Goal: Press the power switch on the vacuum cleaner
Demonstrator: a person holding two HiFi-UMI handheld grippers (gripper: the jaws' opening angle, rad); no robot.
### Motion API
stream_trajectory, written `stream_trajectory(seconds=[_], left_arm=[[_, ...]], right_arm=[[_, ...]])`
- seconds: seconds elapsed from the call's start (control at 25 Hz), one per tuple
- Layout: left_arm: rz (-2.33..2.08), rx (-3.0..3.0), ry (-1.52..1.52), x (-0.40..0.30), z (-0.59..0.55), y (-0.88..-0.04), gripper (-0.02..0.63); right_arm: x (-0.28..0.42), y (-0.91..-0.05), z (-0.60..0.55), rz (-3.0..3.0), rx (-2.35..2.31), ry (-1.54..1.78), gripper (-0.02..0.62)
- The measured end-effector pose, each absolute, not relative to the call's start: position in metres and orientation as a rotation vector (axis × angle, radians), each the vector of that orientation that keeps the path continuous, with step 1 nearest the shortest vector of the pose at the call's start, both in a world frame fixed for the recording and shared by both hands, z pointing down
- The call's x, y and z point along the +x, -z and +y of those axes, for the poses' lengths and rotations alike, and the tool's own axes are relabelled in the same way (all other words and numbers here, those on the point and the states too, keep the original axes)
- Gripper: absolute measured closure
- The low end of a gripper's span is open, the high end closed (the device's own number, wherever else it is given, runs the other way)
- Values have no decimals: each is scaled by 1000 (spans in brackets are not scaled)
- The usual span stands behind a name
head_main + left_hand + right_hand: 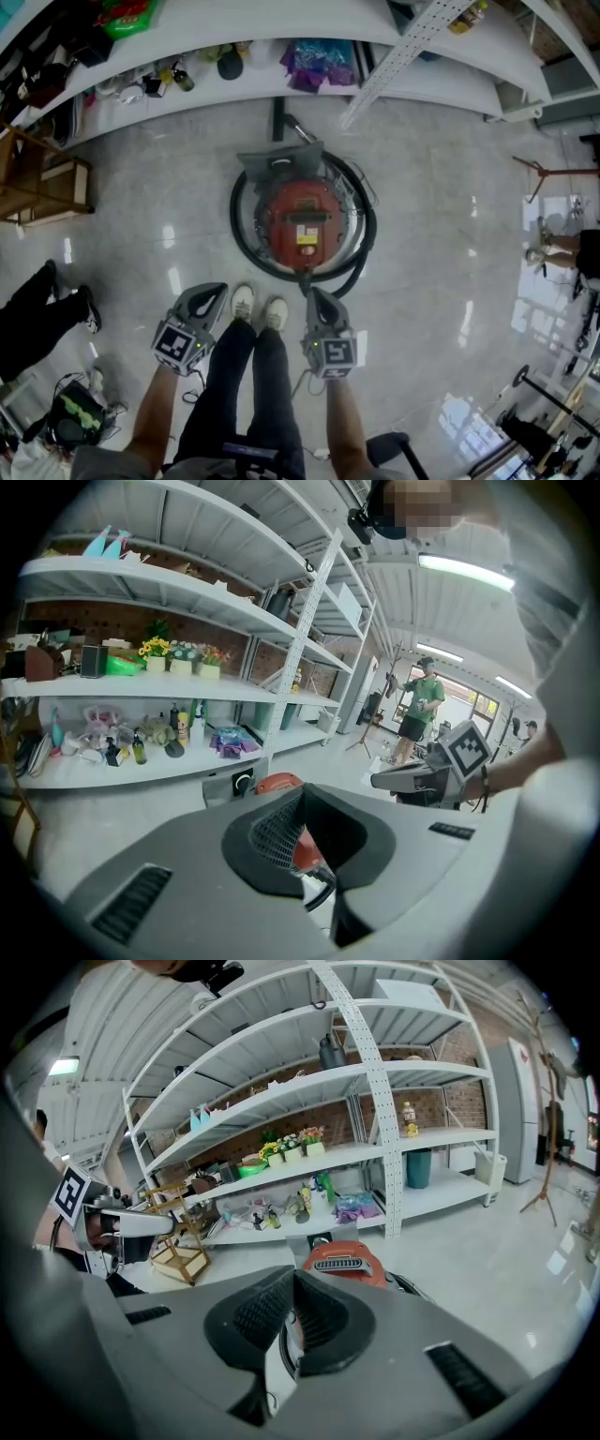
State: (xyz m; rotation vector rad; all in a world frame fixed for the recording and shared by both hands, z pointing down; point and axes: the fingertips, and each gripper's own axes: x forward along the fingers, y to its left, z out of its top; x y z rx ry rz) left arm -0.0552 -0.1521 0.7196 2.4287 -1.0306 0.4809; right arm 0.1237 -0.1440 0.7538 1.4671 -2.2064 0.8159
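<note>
A round red vacuum cleaner (pixel 302 217) stands on the floor in front of the person's feet, its black hose (pixel 361 267) looped around it. A yellow label (pixel 307 234) sits on its top; I cannot make out the power switch. My left gripper (pixel 214 289) hovers short of the vacuum, to its near left, jaws shut and empty. My right gripper (pixel 314 292) hangs just before the vacuum's near edge, also shut on nothing. The left gripper view shows the red top (pixel 277 782) beyond the gripper's closed tips (pixel 305 789). In the right gripper view the vacuum (pixel 343 1262) lies beyond that gripper's tips (pixel 294 1273).
White shelving (pixel 281 84) with bottles and a purple bag (pixel 319 64) runs behind the vacuum. A wooden rack (pixel 42 183) stands at left, near a seated person's legs (pixel 42 309). A coat stand (pixel 548 173) is at right. A person in green (pixel 422 705) stands farther off.
</note>
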Motion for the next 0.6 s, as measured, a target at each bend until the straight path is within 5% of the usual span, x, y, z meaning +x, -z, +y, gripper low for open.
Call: stream_trajectory(seconds=[0.6], left_arm=[[-993,2410,-507,-50,-139,-755,600]], right_arm=[[127,-803,-151,-2189,1455,-820,592]])
